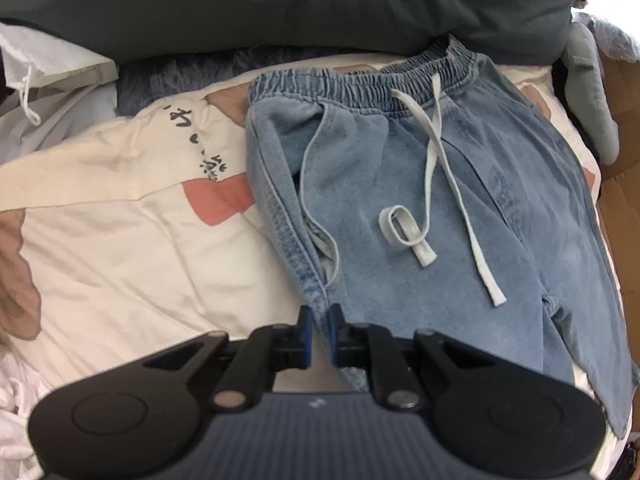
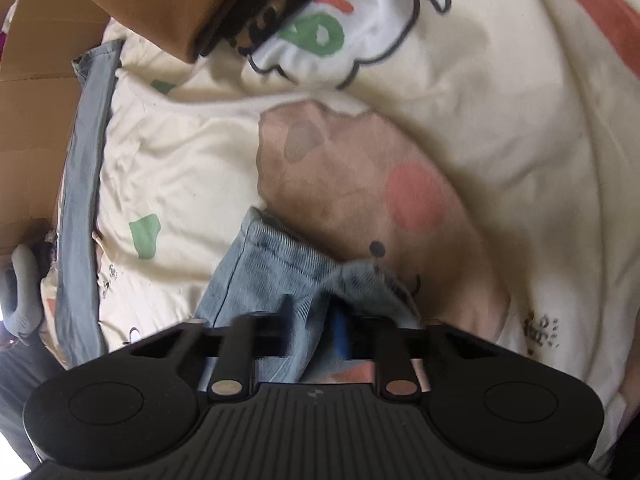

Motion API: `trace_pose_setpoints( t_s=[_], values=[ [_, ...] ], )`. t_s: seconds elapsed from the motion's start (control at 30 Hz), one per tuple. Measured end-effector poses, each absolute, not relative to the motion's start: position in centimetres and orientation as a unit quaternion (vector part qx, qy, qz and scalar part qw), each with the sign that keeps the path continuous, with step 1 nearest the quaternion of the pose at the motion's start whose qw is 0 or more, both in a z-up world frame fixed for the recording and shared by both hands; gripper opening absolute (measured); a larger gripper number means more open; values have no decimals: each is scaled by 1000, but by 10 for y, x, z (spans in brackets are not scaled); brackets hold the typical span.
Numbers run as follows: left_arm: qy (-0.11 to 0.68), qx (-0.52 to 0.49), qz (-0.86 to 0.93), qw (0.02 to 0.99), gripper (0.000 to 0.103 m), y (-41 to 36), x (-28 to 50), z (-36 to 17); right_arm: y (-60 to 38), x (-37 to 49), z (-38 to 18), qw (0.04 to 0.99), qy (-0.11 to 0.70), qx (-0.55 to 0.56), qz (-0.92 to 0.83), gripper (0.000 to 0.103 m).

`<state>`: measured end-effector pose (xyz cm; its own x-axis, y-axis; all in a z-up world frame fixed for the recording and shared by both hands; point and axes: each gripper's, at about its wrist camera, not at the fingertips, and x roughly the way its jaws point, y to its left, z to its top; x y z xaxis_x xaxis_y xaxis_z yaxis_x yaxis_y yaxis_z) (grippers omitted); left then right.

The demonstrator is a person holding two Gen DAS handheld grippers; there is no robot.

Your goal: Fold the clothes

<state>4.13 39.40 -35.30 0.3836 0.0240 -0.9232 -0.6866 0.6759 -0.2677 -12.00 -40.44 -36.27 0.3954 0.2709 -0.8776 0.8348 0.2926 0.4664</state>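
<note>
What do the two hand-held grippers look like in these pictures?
Both look alike. The left hand-held gripper has a wide black body with a ribbed grey-blue middle panel, a round disc on each side, and black linkage arms with silver pivot pins. Its fingers are black with blue pads. The right hand-held gripper has the same build; one blue pad shows. No cables, hands or sleeves are visible.

Left tongs (image 1: 320, 316) pinched shut, right tongs (image 2: 316, 320) clamped, both angled downward
</note>
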Motion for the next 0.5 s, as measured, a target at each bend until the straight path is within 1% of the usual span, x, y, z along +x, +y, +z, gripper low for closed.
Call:
trace_pose_setpoints(
  t_s=[0.07, 0.2, 0.37, 0.5],
  values=[
    [503, -330, 233, 764, 8, 394, 41, -352, -406, -119, -356, 640, 508, 533, -218, 3],
    [500, -330, 233, 766, 8, 394, 42, -346, -404, -119, -335, 666, 520, 502, -184, 2],
    [495, -334, 237, 767, 7, 401, 40, -338, -392, -144, -306, 670, 548, 479, -148, 2],
    [496, -331, 240, 766, 7, 408, 38, -336, -376, -173, -306, 651, 577, 471, -147, 2]
  ],
)
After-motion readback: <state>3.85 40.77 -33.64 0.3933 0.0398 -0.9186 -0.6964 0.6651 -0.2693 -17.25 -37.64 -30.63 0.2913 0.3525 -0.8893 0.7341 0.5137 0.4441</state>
